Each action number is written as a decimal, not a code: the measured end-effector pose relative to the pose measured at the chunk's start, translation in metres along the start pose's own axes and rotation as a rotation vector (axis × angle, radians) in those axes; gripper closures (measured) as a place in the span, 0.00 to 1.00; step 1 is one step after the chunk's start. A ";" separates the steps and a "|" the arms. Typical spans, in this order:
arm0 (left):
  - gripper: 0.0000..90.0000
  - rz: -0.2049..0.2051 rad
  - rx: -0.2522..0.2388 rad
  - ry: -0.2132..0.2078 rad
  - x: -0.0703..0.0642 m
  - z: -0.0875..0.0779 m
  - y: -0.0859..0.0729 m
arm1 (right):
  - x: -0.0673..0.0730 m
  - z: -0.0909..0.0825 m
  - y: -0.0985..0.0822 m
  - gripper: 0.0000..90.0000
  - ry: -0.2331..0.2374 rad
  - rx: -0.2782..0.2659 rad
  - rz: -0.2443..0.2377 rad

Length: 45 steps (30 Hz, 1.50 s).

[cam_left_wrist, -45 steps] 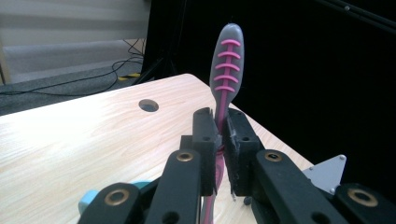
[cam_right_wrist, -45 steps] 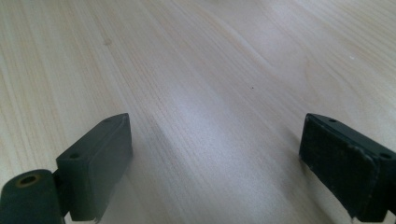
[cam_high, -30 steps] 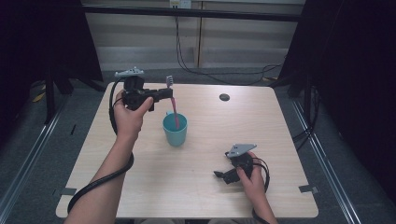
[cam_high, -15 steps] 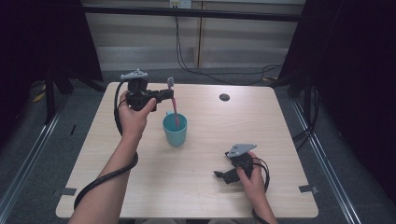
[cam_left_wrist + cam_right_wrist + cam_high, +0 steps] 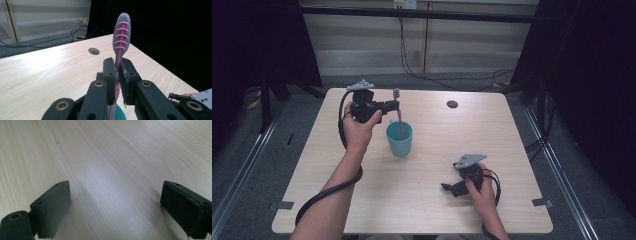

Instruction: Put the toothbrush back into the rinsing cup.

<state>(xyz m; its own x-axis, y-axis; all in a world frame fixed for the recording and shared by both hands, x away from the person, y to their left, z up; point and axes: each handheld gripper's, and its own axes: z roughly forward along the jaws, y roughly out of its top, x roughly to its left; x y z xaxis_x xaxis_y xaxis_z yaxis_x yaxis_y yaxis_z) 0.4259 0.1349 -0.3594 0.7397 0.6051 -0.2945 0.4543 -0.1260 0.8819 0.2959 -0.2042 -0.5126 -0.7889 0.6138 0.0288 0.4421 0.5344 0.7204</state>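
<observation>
One toothbrush [image 5: 121, 37] between left tongs [image 5: 119, 68]

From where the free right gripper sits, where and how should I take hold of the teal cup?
Grip the teal cup across its wall below the rim, coming in level from its right, the side nearest the open right gripper. It stands upright and appears handleless. The left gripper holds the pink toothbrush over its mouth, so a grasp from above looks blocked.

A pale wooden table [image 5: 427, 200] with rounded corners carried a teal cup [image 5: 399, 139] near its middle. A small dark round hole [image 5: 452, 104] marked its far side. The right gripper [image 5: 451, 186] rested on it near the front.
</observation>
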 end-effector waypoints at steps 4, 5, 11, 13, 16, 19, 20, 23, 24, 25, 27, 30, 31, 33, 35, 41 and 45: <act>0.93 0.000 0.003 0.003 0.001 0.001 -0.002 | 0.000 0.000 0.000 0.10 0.000 0.000 -0.001; 0.93 -0.002 0.001 0.004 0.002 0.001 -0.002 | 0.000 0.000 0.000 0.10 0.000 0.000 -0.001; 0.93 -0.004 0.005 0.007 0.002 0.002 -0.005 | 0.000 0.000 0.000 0.10 0.000 0.001 0.000; 0.93 0.000 0.007 0.014 0.002 0.002 -0.006 | 0.000 0.000 0.000 0.10 0.000 0.001 -0.002; 0.93 0.006 0.013 0.016 0.002 0.004 -0.008 | 0.000 0.000 0.000 0.10 0.000 0.000 -0.001; 0.93 0.002 0.017 0.016 0.003 0.006 -0.012 | 0.000 0.000 0.000 0.10 0.002 -0.001 -0.002; 0.93 -0.003 0.017 0.014 0.003 0.007 -0.013 | 0.000 0.000 0.000 0.10 0.002 0.000 -0.001; 0.93 -0.006 0.024 0.016 0.004 0.010 -0.018 | 0.000 0.000 0.000 0.10 0.002 0.000 -0.003; 0.93 -0.013 0.022 0.013 0.004 0.011 -0.019 | 0.000 0.000 0.000 0.10 0.002 0.000 -0.004; 0.93 -0.012 0.026 0.015 0.004 0.012 -0.020 | 0.000 0.000 0.000 0.10 0.002 0.000 -0.003; 0.93 -0.017 0.026 0.014 0.003 0.013 -0.021 | 0.000 0.000 0.000 0.10 0.002 0.001 -0.002; 0.93 -0.012 0.031 0.012 0.003 0.015 -0.022 | 0.000 0.000 0.000 0.10 0.002 0.001 -0.002; 0.93 -0.013 0.029 0.011 0.002 0.015 -0.022 | 0.000 0.000 0.000 0.10 0.002 0.001 -0.002; 0.93 -0.011 0.030 0.011 0.001 0.016 -0.022 | 0.000 0.000 0.000 0.10 0.002 0.001 -0.002; 0.93 -0.006 0.033 0.013 0.001 0.016 -0.023 | 0.000 0.000 0.000 0.10 0.002 0.001 -0.003; 0.93 -0.007 0.036 0.017 0.002 0.017 -0.025 | 0.000 0.000 0.000 0.10 0.002 0.000 -0.004; 0.93 -0.012 0.037 0.018 0.002 0.019 -0.027 | 0.000 0.000 0.000 0.10 0.002 0.000 -0.003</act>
<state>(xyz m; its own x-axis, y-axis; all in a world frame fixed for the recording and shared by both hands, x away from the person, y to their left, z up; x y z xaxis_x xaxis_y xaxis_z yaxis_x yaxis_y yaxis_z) 0.4240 0.1247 -0.3904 0.7252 0.6206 -0.2983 0.4816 -0.1476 0.8639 0.2960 -0.2043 -0.5127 -0.7915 0.6105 0.0280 0.4396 0.5368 0.7201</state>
